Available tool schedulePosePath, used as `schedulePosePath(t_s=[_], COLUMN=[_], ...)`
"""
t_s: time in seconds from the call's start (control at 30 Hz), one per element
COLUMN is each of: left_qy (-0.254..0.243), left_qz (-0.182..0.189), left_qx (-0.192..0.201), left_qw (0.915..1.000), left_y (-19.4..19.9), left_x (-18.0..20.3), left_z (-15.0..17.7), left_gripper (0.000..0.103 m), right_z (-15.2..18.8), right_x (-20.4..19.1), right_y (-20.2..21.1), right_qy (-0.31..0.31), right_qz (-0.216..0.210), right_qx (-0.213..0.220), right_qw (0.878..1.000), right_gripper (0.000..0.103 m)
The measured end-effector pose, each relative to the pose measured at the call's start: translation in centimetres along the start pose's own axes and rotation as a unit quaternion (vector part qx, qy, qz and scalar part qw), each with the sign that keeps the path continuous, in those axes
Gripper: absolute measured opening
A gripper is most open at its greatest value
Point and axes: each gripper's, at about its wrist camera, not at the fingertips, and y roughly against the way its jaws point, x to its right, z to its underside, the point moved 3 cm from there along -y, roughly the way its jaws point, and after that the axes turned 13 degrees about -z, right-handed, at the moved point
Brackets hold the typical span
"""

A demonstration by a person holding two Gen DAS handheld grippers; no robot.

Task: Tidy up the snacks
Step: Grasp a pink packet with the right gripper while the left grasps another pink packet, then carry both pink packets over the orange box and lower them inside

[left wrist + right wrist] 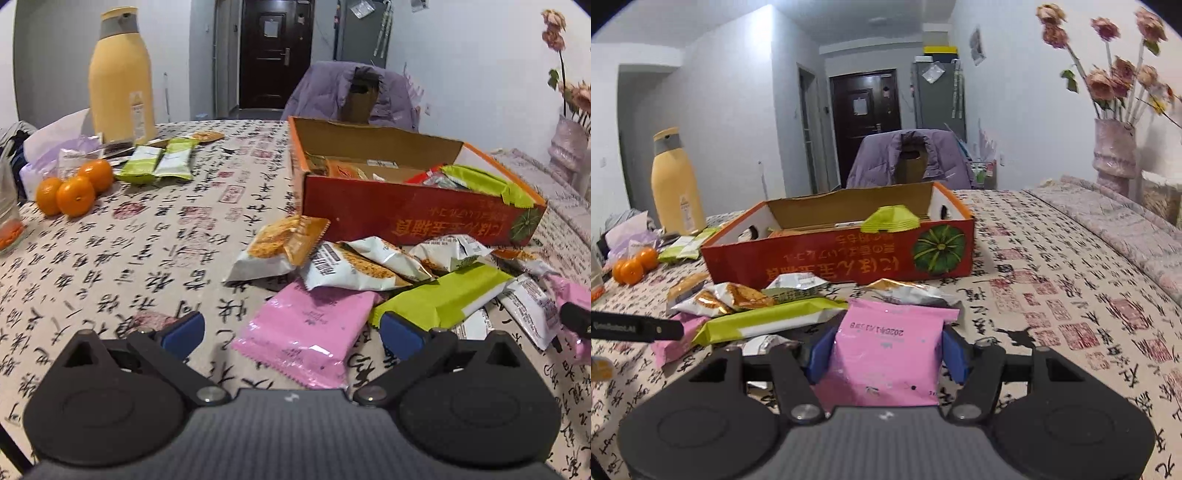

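Note:
An open red cardboard box (413, 218) (842, 258) holds several snack packets. In front of it lies a heap of loose packets: white-and-orange ones (273, 243), a green bar (439, 295) (764, 321) and a pink packet (303, 332). My left gripper (291, 332) stands open just above the table, with that pink packet between its blue pads, untouched. My right gripper (886, 349) is shut on another pink packet (886, 354), squeezed between both blue pads and held up in front of the box. The left gripper's finger (639, 328) pokes in at the left of the right wrist view.
A yellow thermos (120, 74) (674, 184), three oranges (74, 184), two green packets (159, 162) and tissue lie at the far left. A chair with a purple jacket (351, 92) stands behind the table. A vase of dried roses (1115, 147) is at the right.

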Motion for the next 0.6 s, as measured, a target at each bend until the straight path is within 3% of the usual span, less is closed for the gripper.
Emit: schedulePosePath(t_s=[0.17, 0.37, 0.6], left_qy=[0.001, -0.01, -0.008], left_qz=[-0.006, 0.007, 0.011], left_qx=[-0.021, -0.017, -0.011], left_qw=[0.9998, 0.9998, 0.9999], left_y=[-1.5, -1.7, -0.5], left_x=[0.8, 1.7, 1.8], left_z=[-0.4, -0.8, 0.1], left_gripper=[0.101, 0.069, 0.067], right_z=[0.1, 0.0, -0.3], right_x=[0.5, 0.6, 1.1], right_y=[0.0, -0.2, -0.1], right_qy=[-0.013, -0.012, -0.009], right_qz=[0.0, -0.011, -0.016], right_qx=[0.0, -0.005, -0.014], right_qw=[1.0, 1.0, 1.0], right_gripper=[0.061, 0.061, 0.061])
